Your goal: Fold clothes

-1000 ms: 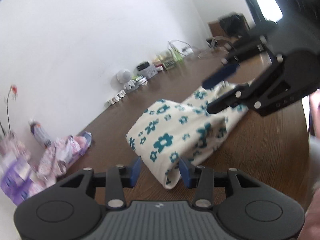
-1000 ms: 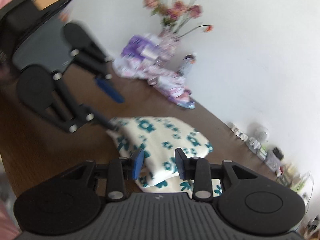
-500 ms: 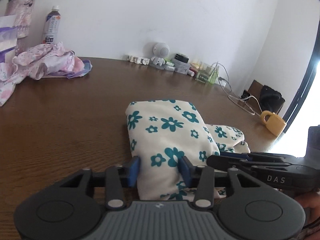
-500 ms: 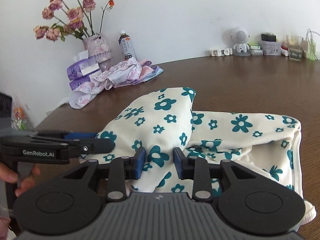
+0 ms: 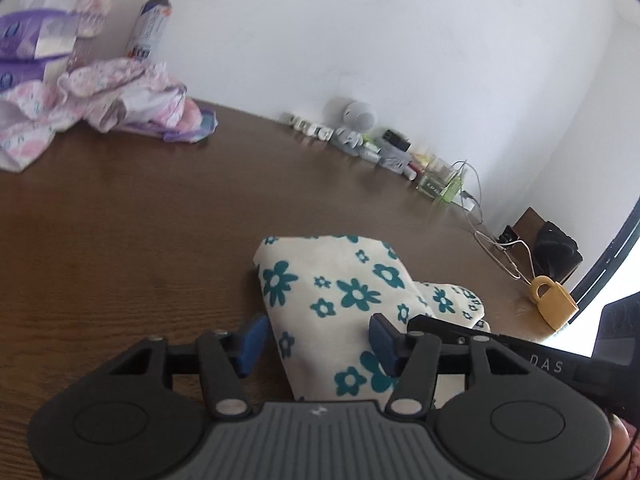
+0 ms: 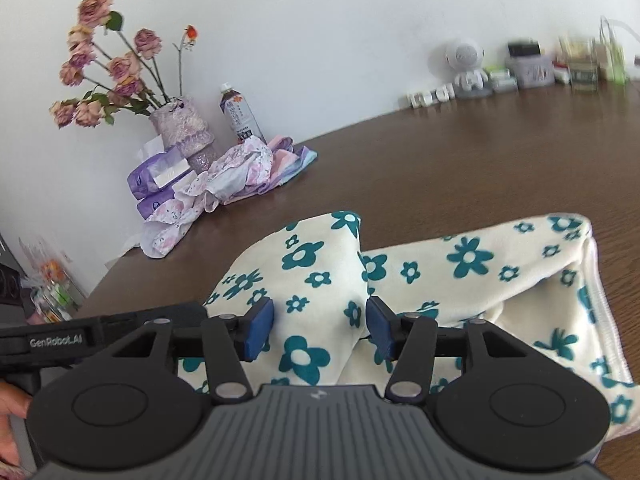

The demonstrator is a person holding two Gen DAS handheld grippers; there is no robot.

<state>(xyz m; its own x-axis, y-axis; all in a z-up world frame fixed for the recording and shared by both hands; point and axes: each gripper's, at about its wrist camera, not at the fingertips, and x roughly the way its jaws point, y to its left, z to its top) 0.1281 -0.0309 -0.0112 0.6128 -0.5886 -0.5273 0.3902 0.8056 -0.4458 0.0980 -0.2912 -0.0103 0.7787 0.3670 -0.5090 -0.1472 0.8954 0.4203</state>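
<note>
White wall backed a brown wooden table (image 5: pixel 120 220). On it lay a cream cloth (image 6: pixel 460 264) with teal flowers, partly folded, one layer humped up over the rest near the table's front edge.

Both grippers sat low over the near end of that cloth. The left gripper (image 5: pixel 316 340) had its blue pads spread wide, with the fold lying loose between them and no pinch on it. The right gripper (image 6: pixel 320 326) was likewise released, its pads standing clear either side of the raised hump. Each tool showed in the other's view, close alongside.

Farther back, a pink pile (image 5: pixel 120 96) of clothes lay beside a vase (image 6: pixel 184 132) of dried roses and a bottle (image 6: pixel 240 114). A yellow mug (image 5: pixel 552 300) stood near the table's right edge.
</note>
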